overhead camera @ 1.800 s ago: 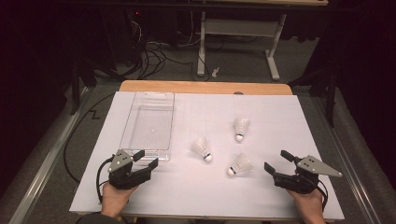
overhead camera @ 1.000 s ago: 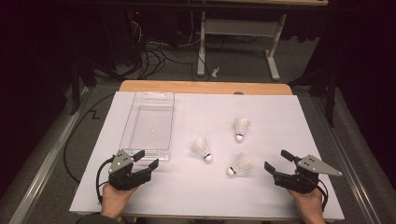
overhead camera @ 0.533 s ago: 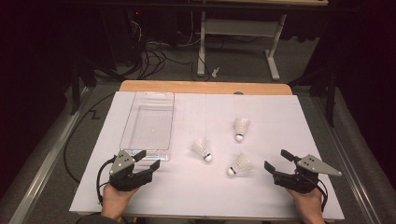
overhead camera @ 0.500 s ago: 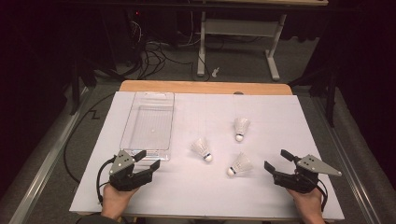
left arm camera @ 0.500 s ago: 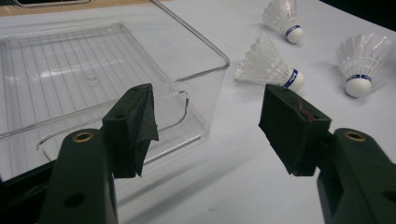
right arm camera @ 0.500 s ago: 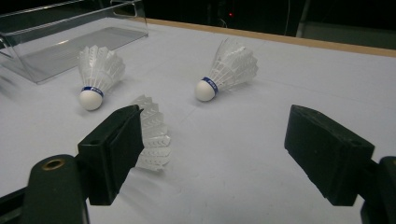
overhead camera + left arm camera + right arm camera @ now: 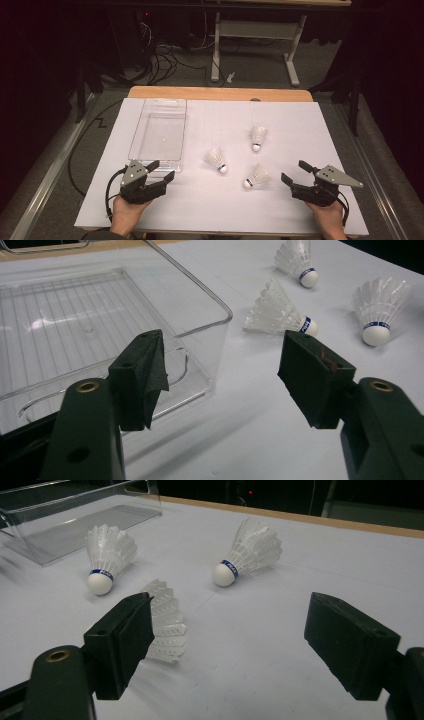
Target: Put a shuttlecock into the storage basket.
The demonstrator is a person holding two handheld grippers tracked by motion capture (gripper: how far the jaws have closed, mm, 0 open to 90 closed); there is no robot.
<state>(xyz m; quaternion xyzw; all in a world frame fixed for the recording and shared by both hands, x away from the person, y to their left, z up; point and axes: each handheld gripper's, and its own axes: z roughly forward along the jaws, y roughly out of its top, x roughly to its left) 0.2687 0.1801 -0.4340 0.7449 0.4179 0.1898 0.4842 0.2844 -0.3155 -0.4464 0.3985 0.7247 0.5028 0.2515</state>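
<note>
Sitting at the lower left of the high view, the left gripper (image 7: pixel 156 171) has its fingers spread wide and holds nothing. Just above it lies the clear tray (image 7: pixel 159 150), empty. Three shuttlecocks rest on the white worktop (image 7: pixel 210 210) near the middle: the left shuttlecock (image 7: pixel 216 160), the far shuttlecock (image 7: pixel 257 136) and the near shuttlecock (image 7: pixel 254 177). They look very light, with thin feathers that could bend or snap, so pinch softly near the round cork end. At the lower right, the right gripper (image 7: pixel 294 173) is spread wide too, empty.
</note>
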